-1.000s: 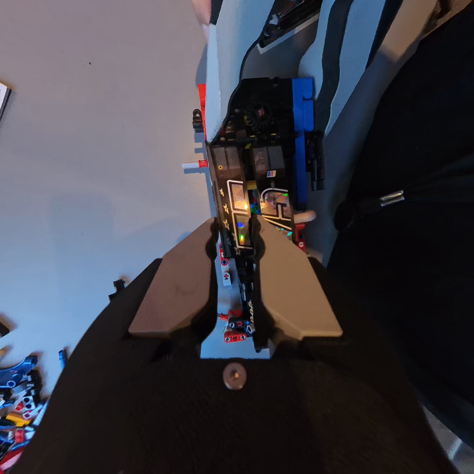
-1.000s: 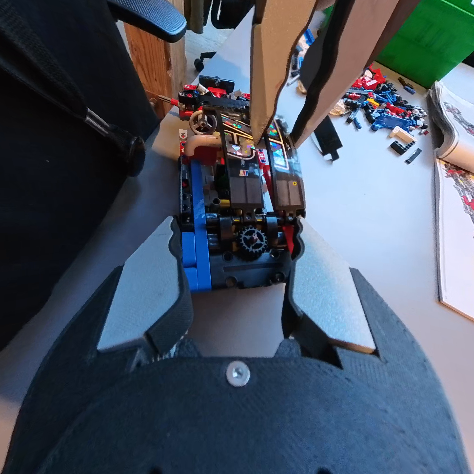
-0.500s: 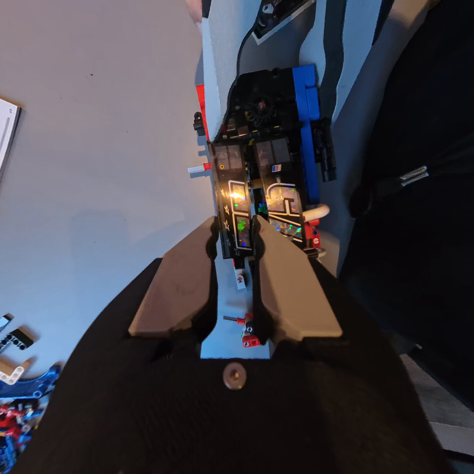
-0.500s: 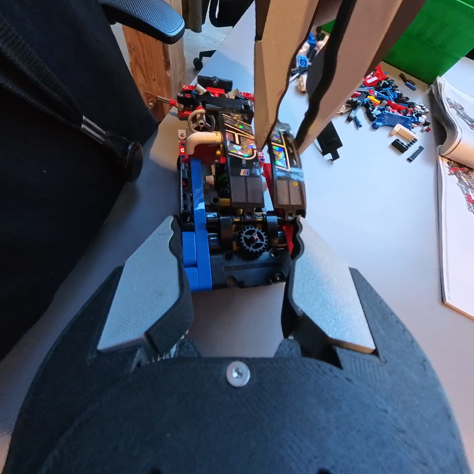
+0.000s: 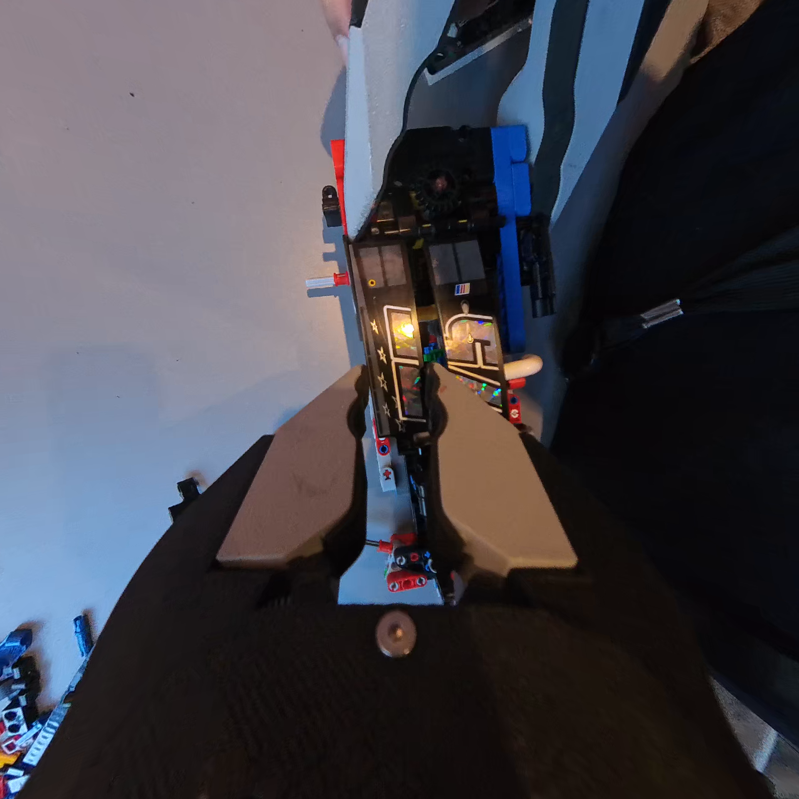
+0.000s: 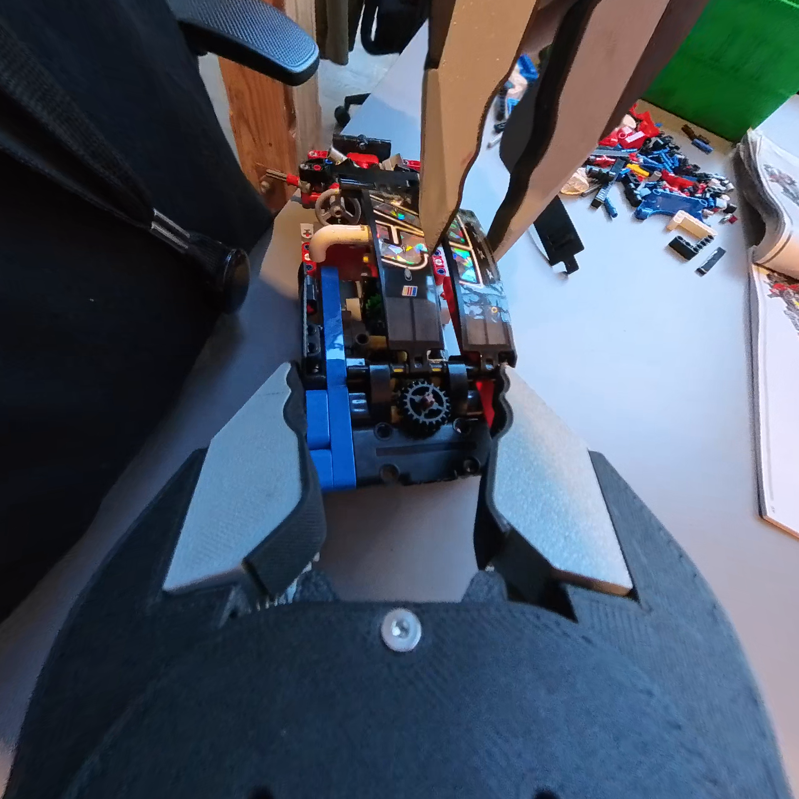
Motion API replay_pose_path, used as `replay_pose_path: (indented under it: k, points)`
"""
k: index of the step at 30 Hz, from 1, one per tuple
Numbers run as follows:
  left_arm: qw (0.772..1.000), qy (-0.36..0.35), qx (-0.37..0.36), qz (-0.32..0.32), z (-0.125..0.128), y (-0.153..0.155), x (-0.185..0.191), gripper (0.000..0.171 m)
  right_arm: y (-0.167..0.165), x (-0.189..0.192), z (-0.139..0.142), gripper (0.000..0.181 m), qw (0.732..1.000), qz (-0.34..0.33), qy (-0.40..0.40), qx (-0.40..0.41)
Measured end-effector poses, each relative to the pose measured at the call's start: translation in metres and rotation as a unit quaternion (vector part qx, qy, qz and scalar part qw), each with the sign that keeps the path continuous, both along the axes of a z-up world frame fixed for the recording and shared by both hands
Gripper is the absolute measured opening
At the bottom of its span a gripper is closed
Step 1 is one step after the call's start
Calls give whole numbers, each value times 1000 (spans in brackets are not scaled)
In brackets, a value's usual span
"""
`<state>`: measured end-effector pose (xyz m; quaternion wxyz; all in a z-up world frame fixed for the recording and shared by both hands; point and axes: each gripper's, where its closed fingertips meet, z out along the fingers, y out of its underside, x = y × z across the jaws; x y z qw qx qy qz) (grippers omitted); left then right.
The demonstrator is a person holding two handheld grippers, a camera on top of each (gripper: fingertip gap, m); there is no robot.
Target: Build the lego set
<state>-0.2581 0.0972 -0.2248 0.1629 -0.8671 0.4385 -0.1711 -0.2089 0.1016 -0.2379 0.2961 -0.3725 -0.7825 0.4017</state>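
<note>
The left gripper (image 5: 395, 380) has slid farther along the black panel (image 5: 400, 372).

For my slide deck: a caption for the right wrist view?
Right hand-held gripper clamps the lego car while the left hand-held gripper pinches its black panel.

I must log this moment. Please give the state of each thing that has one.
Left tool: shut on the black decorated panel.
Right tool: shut on the lego model, which rests on the table.
Instruction booklet: lying open.
Loose lego pieces: scattered, unused.
</note>
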Motion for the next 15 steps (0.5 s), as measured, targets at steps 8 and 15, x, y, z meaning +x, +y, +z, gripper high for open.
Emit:
replay_pose_path:
  k: [8,15]
  points:
    - [999,32,30,-18,1,0,0,23,0,1,-1,85,1000,2,2,5]
    - [999,28,19,4,0,-1,1,22,0,1,-1,84,1000,4,4,0]
